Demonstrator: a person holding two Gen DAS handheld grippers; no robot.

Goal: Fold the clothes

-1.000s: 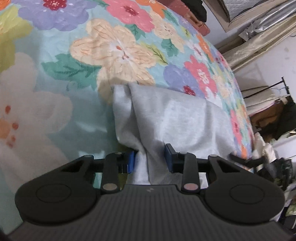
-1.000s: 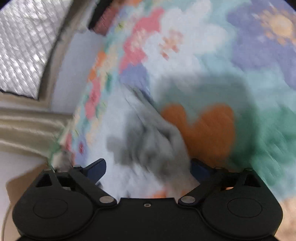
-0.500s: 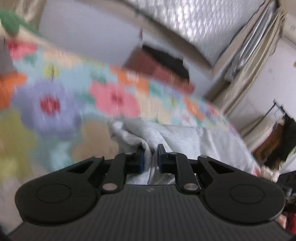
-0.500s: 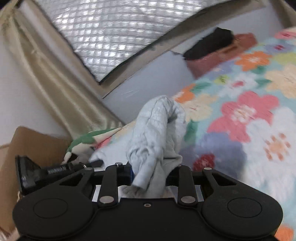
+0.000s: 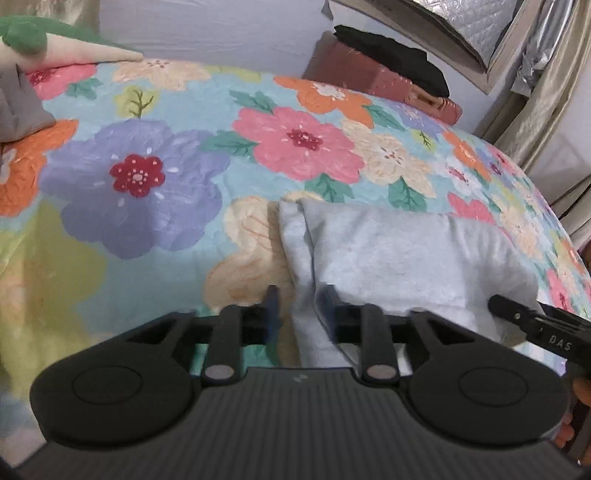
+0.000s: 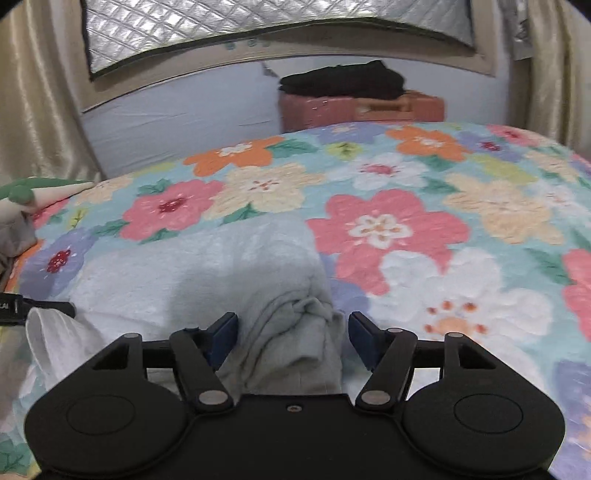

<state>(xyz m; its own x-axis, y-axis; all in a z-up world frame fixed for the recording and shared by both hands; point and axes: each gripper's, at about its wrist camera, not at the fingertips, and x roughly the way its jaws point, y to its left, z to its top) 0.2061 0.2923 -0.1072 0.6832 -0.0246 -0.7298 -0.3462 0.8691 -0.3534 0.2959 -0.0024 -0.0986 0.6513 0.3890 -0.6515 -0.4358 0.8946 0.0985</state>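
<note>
I see a floral bedspread (image 6: 406, 229) covering the bed. At its far edge: reddish-brown case (image 6: 362, 107) with folded black clothing (image 6: 343, 83) on top. Green-and-cream plush (image 5: 44, 44) at far left corner. Quilted silver window cover (image 6: 258, 26) above, beige curtains (image 6: 33, 103) either side.

Bedspread (image 6: 461, 177) open ahead; far edge — suitcase (image 6: 362, 107), perhaps.

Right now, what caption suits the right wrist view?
Open right gripper straddles a bunched light grey garment on the floral bedspread.
</note>
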